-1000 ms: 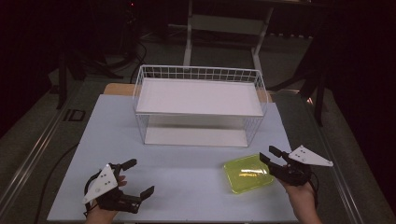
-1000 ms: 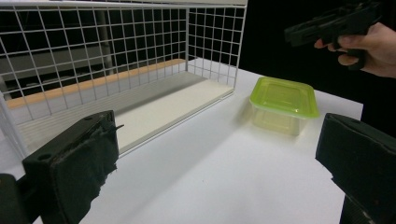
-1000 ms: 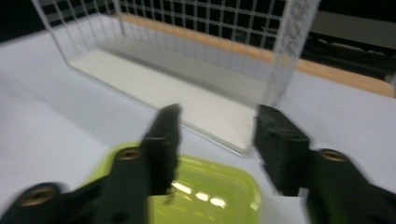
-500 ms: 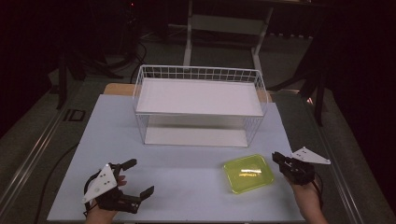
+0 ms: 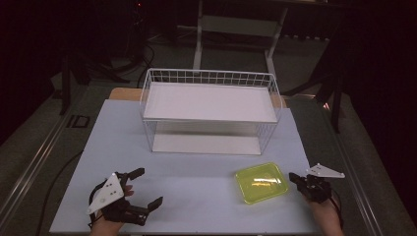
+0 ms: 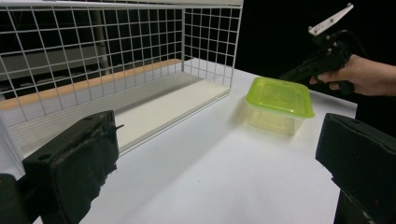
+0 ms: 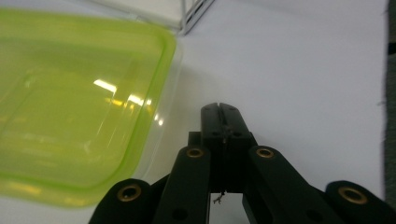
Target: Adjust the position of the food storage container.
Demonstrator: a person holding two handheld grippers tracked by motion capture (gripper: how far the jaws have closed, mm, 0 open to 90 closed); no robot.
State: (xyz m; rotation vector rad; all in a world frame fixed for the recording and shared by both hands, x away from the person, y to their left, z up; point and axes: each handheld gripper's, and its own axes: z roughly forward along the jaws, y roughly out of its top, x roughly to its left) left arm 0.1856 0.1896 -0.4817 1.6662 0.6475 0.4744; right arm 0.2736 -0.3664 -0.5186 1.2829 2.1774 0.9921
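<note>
A yellow-green lidded container (image 5: 261,182) rests on the white table (image 5: 196,169) at the front right. My right gripper (image 5: 294,176) is just to its right, low over the table, with the jaws shut and nothing between them. The right gripper view has the shut jaws (image 7: 220,112) beside the container's (image 7: 70,102) edge, apart from it. At the front left my left gripper (image 5: 148,187) is open and holds nothing. From the left gripper view (image 6: 219,172) the container (image 6: 279,95) lies ahead, with the right gripper (image 6: 287,74) behind it.
A white wire basket (image 5: 209,77) with a white shelf board on top and another at its base stands at the middle back of the table. Its mesh wall (image 6: 205,42) is close ahead of the left gripper. Dark floor and stand legs surround the table.
The right gripper's jaws were open beside the container and are now shut. It has sunk toward the table and drawn slightly right of the container. The left gripper has not moved.
</note>
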